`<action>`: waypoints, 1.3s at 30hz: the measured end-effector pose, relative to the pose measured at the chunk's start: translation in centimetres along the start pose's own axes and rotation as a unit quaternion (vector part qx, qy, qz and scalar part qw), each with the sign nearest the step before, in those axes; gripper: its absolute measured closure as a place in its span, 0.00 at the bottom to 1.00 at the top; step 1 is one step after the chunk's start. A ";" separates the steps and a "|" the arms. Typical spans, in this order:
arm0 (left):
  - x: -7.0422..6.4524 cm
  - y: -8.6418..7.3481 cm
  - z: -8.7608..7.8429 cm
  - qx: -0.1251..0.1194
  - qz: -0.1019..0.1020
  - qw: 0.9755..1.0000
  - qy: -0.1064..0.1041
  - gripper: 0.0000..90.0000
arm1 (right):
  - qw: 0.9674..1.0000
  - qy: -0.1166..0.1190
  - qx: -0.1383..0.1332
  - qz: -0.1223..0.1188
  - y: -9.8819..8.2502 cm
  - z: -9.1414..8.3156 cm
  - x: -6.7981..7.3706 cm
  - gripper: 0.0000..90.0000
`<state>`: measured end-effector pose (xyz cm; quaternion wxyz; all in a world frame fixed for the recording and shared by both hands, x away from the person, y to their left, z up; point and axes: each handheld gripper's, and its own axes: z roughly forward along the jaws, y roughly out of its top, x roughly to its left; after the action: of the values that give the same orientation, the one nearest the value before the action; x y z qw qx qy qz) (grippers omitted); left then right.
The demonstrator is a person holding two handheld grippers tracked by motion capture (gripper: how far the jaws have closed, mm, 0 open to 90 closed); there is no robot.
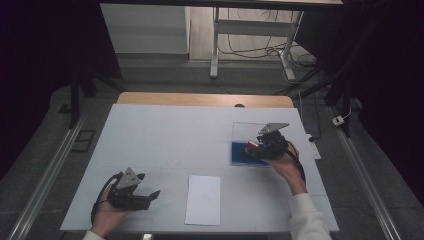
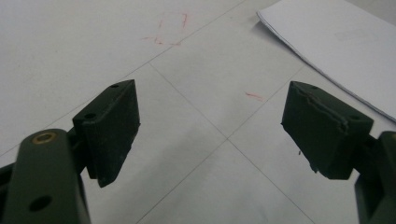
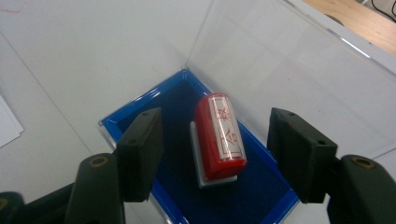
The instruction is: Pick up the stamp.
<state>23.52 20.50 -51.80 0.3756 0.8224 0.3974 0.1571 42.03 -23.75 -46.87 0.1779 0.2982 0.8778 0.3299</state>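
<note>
Now | right claw (image 3: 215, 154) jaws spread either side of red stamp (image 3: 219, 137), holding nothing | stamp lies on blue felt pad of clear-lidded case (image 3: 154, 95) on counter (image 1: 165, 140) | likely light, rigid, glossy plastic, may slip: pinch its long flanks mid-body | left claw (image 2: 210, 126) wide open, empty, near paper sheet (image 2: 336, 42)
</note>
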 end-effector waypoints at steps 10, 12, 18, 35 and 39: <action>0.1 0.0 0.0 0.002 0.001 1.000 0.002 0.21 | 1.000 -0.005 -0.011 -0.001 0.0 0.4 -0.3 0.57; 0.1 0.0 0.0 0.002 -0.001 1.000 0.003 0.21 | 1.000 -0.004 -0.008 0.000 0.0 0.6 -0.3 0.59; 0.2 -0.1 0.0 0.002 -0.002 1.000 0.003 0.21 | 1.000 0.003 -0.002 0.003 0.0 1.1 -0.4 0.66; 0.2 -0.2 0.0 0.002 -0.001 1.000 0.005 0.22 | 1.000 0.005 0.010 -0.005 0.0 1.2 -0.3 0.74; 0.2 -0.2 0.0 0.003 -0.001 1.000 0.005 0.22 | 1.000 0.005 0.010 -0.004 0.0 1.1 -0.4 0.76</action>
<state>23.59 20.75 -51.95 0.3715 0.8221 0.4009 0.1595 42.87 -23.46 -47.67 0.1718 0.2944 0.8832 0.3220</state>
